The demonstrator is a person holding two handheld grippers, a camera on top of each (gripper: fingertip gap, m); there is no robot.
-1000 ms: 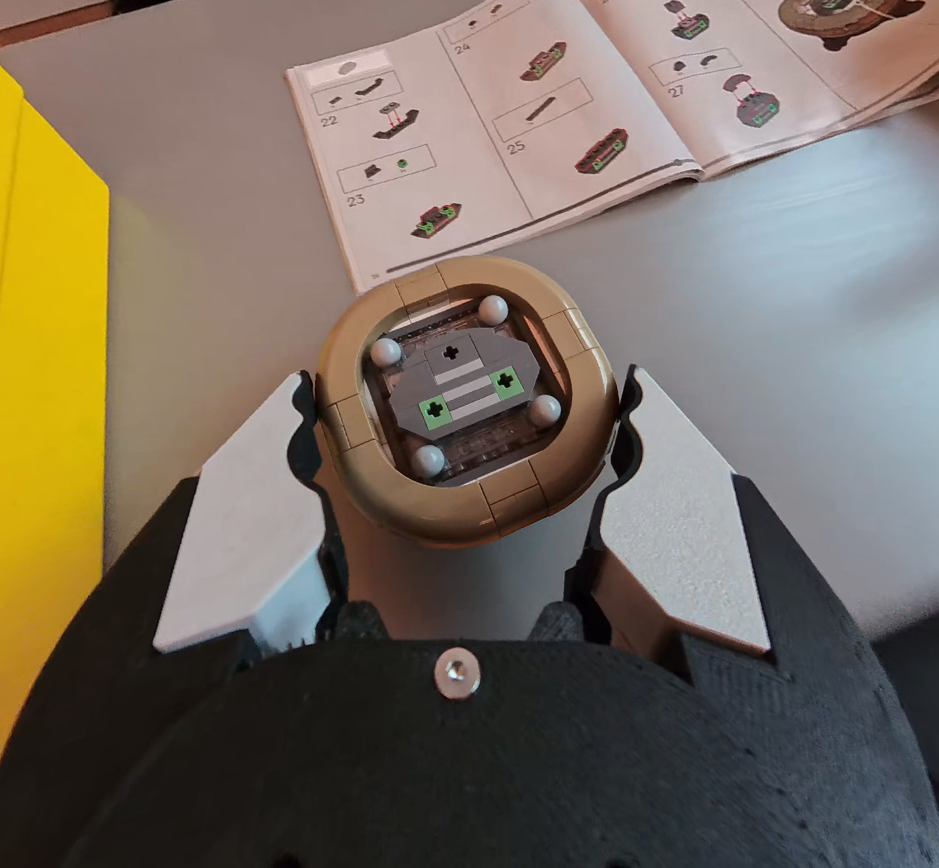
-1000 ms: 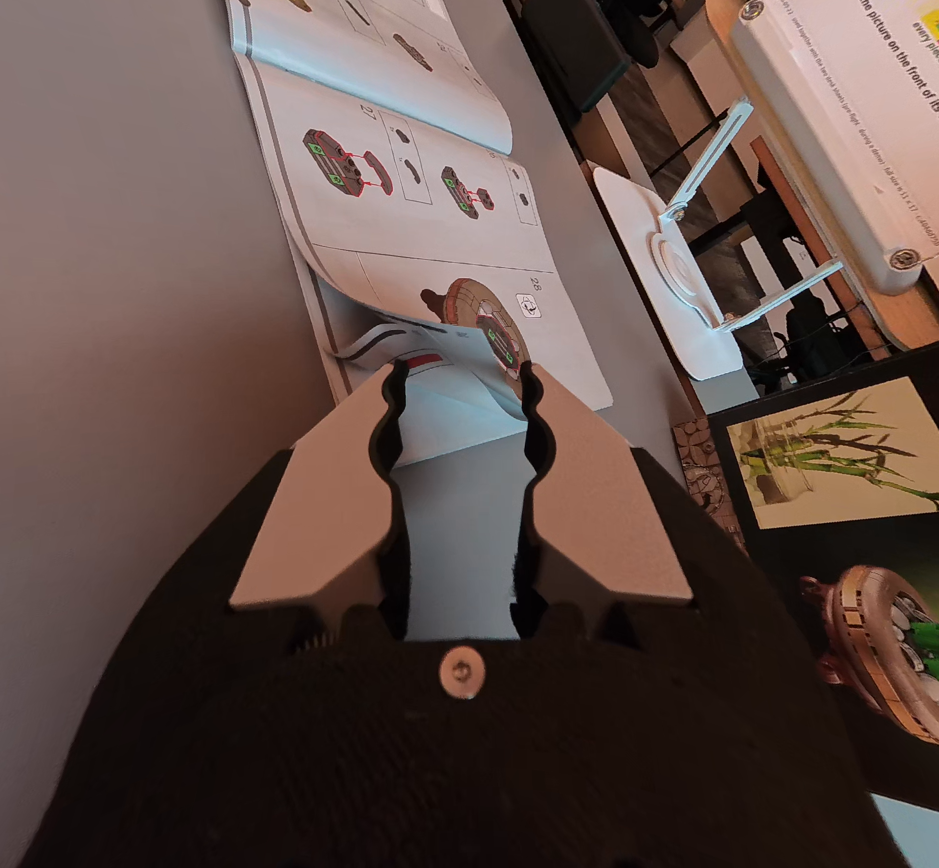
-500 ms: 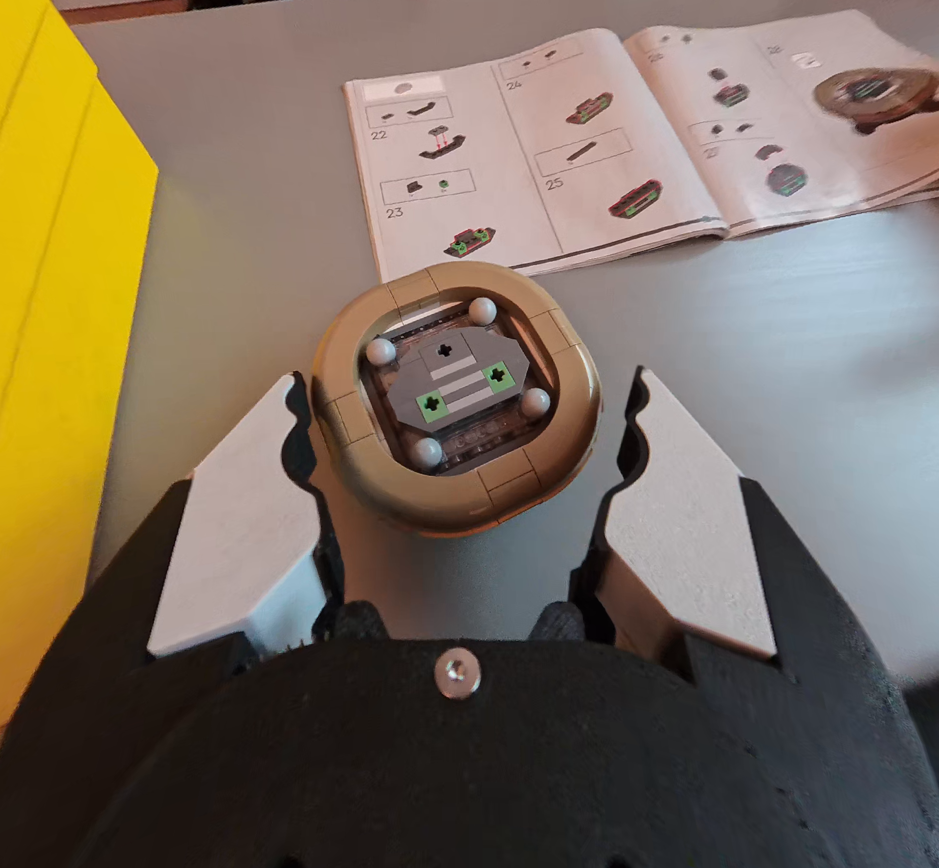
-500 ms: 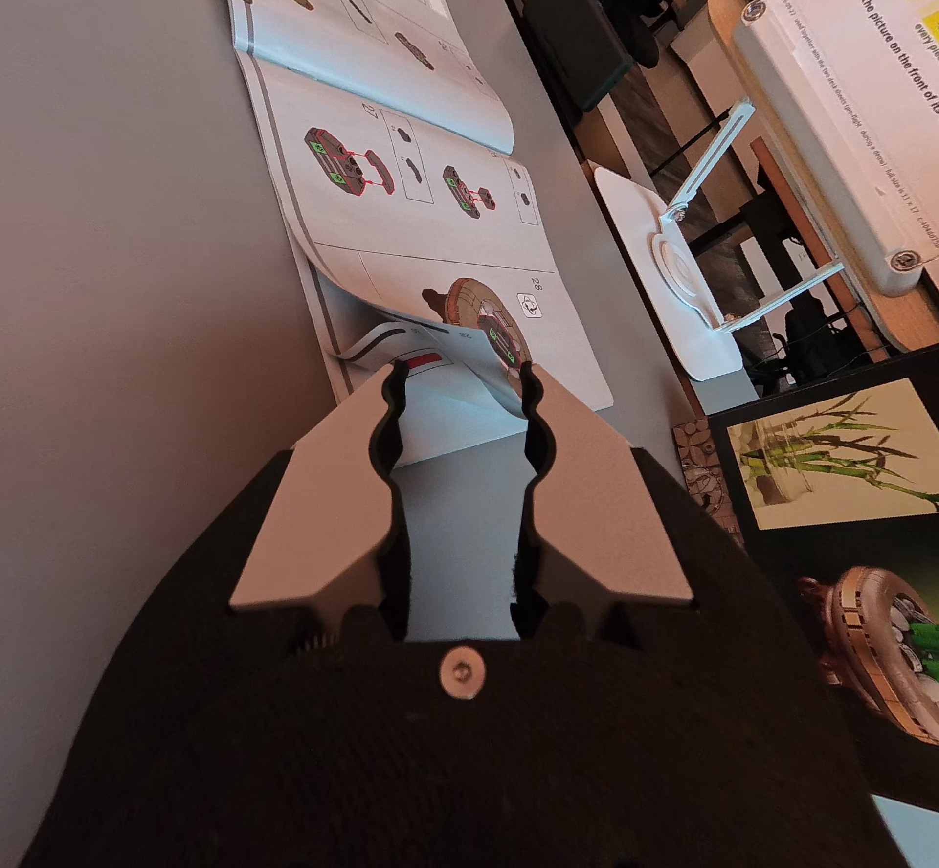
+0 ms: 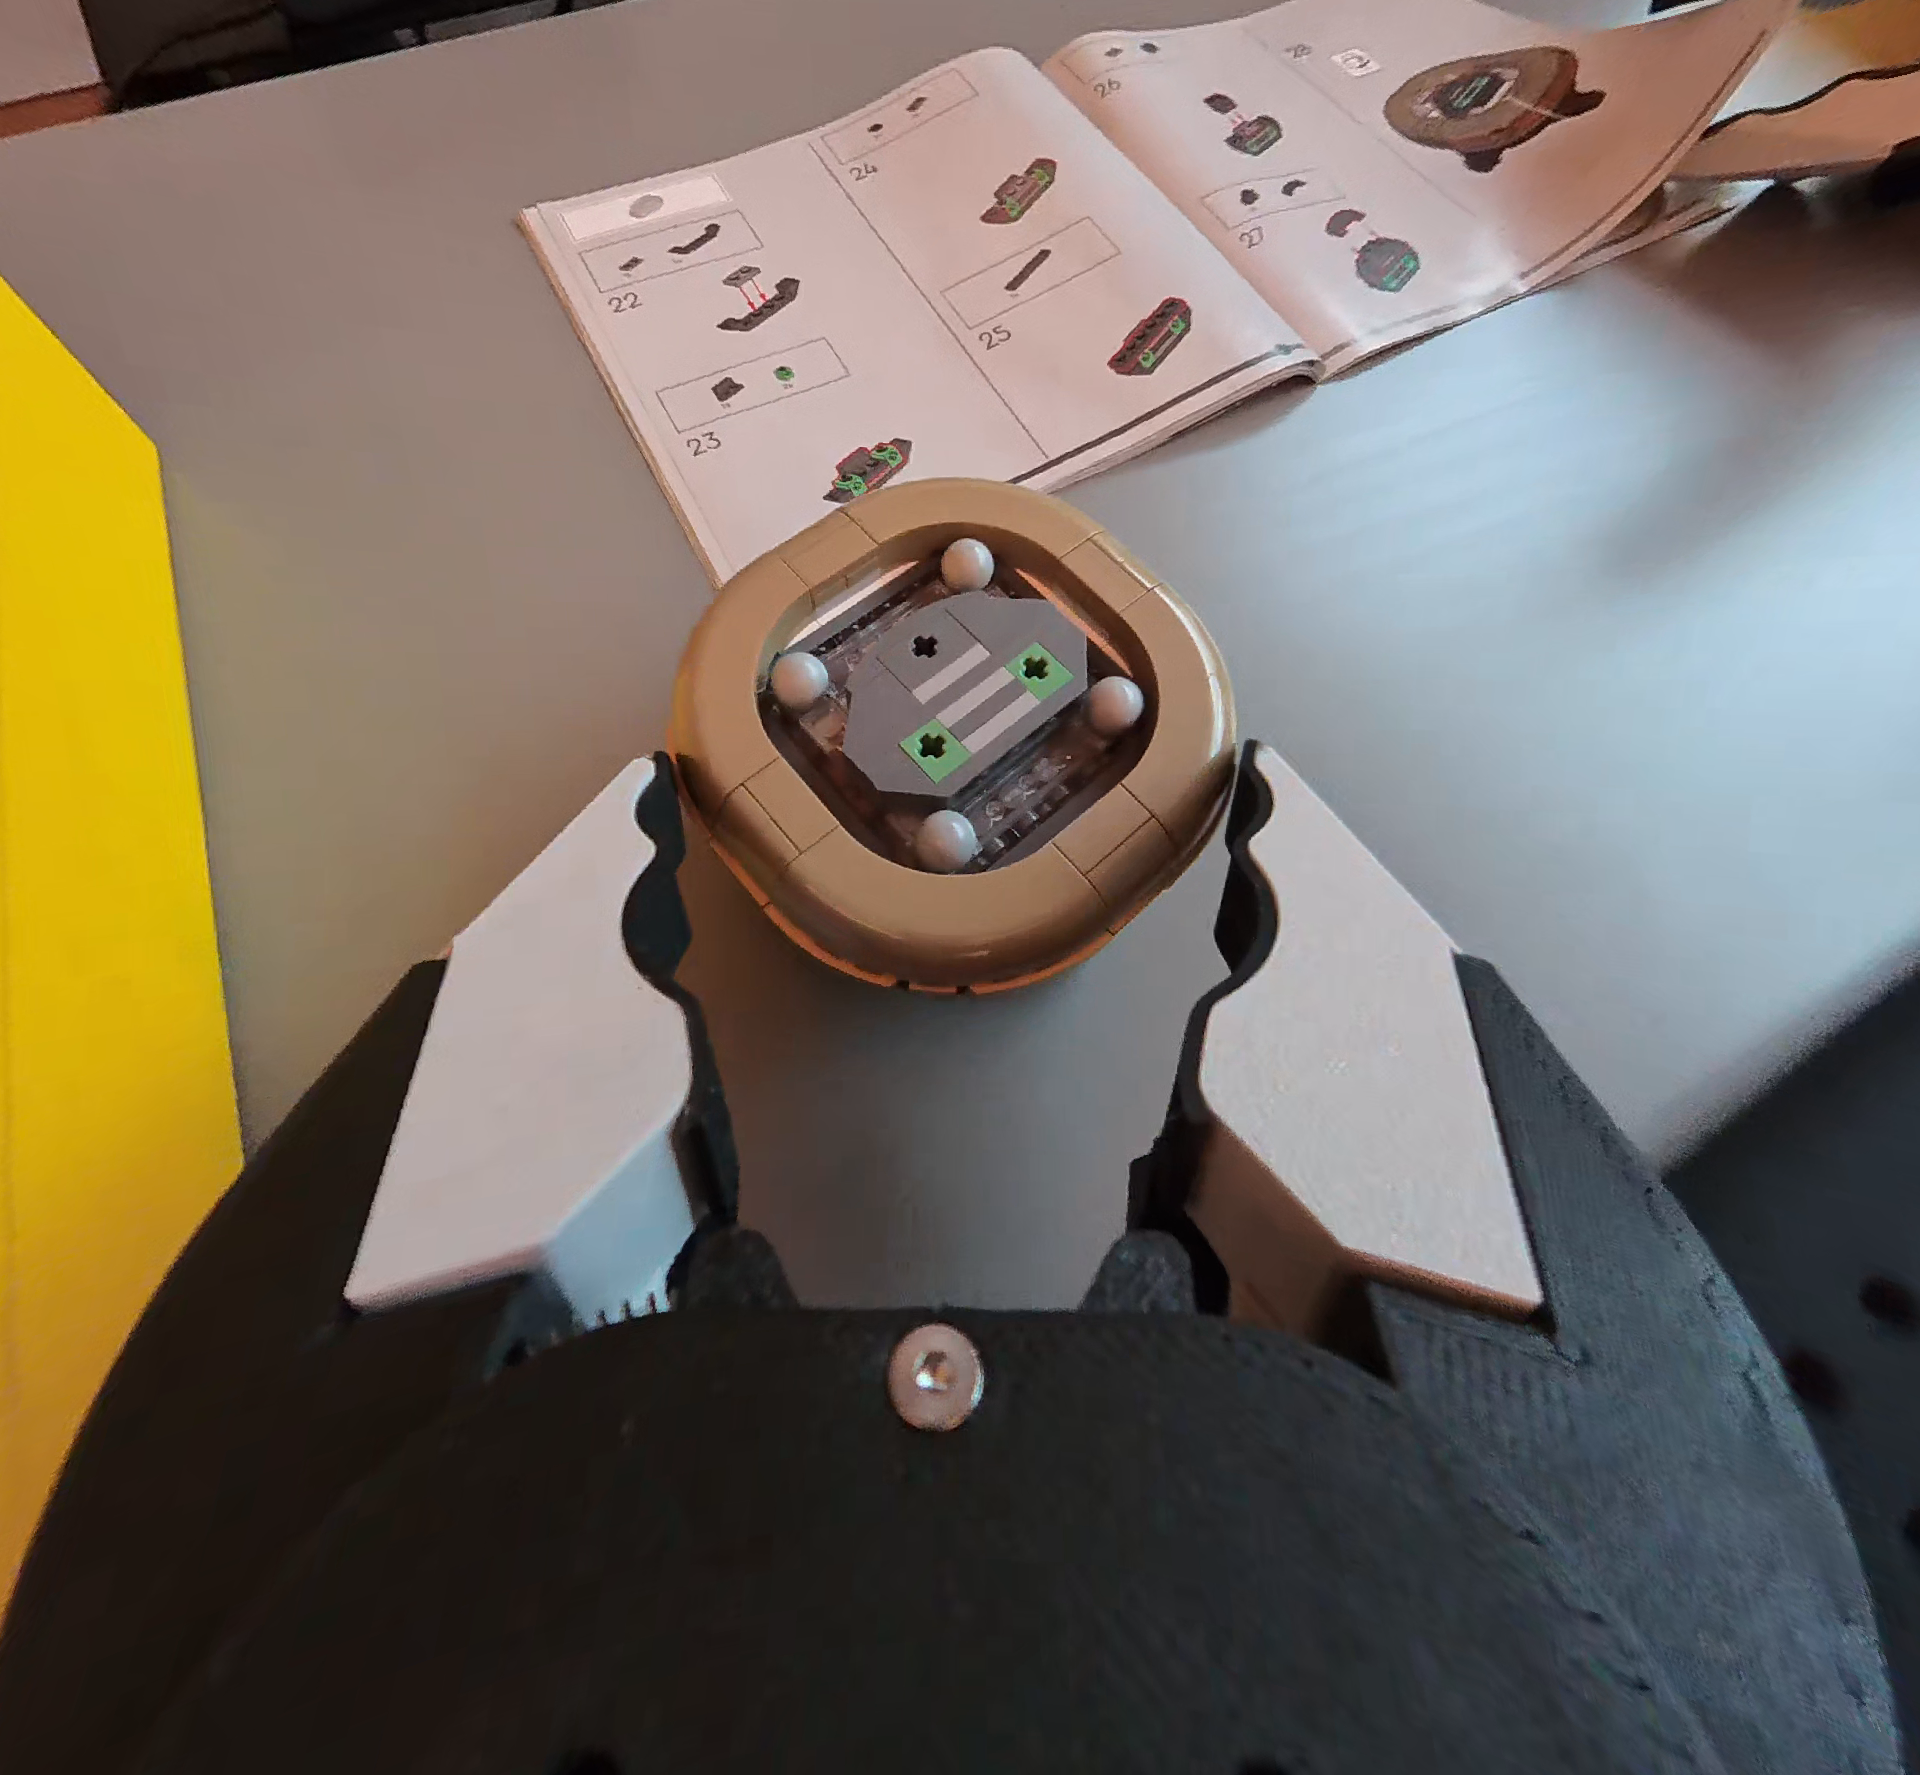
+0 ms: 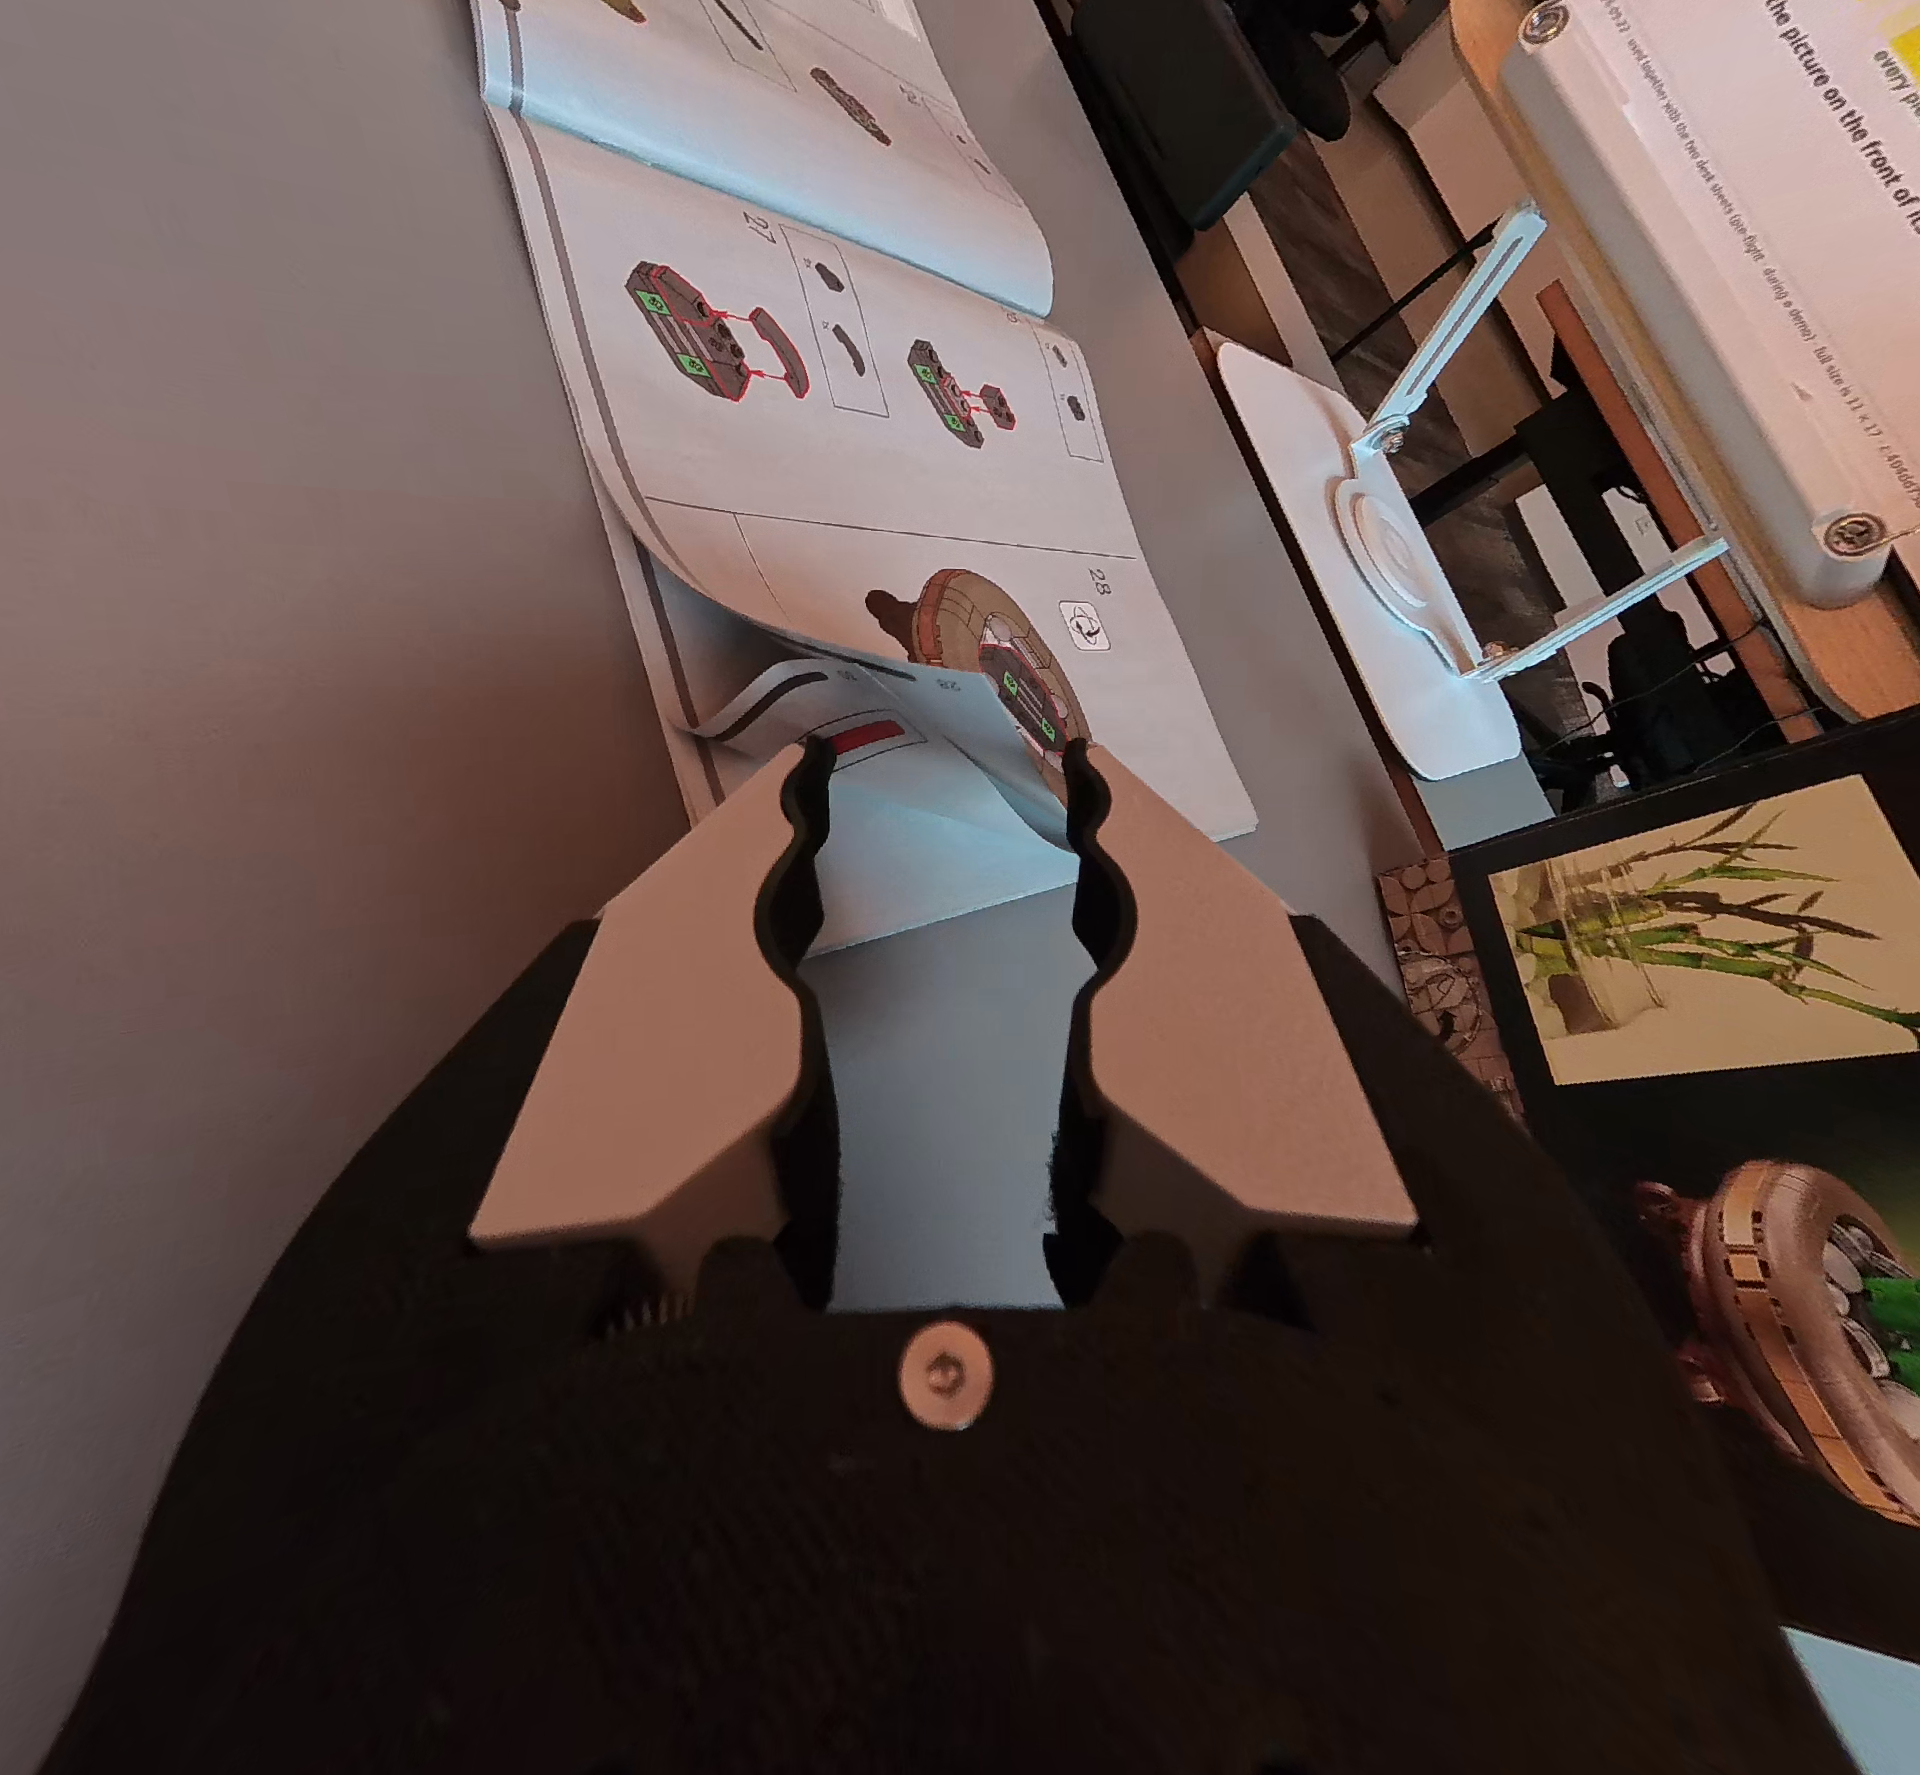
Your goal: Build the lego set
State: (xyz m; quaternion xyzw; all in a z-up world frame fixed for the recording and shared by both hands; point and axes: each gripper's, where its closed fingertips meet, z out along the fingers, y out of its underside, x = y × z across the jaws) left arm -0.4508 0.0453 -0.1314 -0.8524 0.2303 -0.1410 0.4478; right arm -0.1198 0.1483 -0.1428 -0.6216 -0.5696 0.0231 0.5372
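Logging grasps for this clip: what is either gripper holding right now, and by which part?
Left gripper holds nothing; the tan lego pot sits between its open fingers. Right gripper is lifting a booklet page by its corner; a pinch cannot be told.

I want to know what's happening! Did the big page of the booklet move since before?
Yes. The page curled higher off the grey table, lifted at its corner by the right gripper.

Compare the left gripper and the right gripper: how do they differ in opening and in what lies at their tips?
The left gripper is spread wide beside the tan lego pot; the right gripper is narrower, at a lifted page of the instruction booklet. Whether either touches is unclear. Both have white fingers on black bodies.
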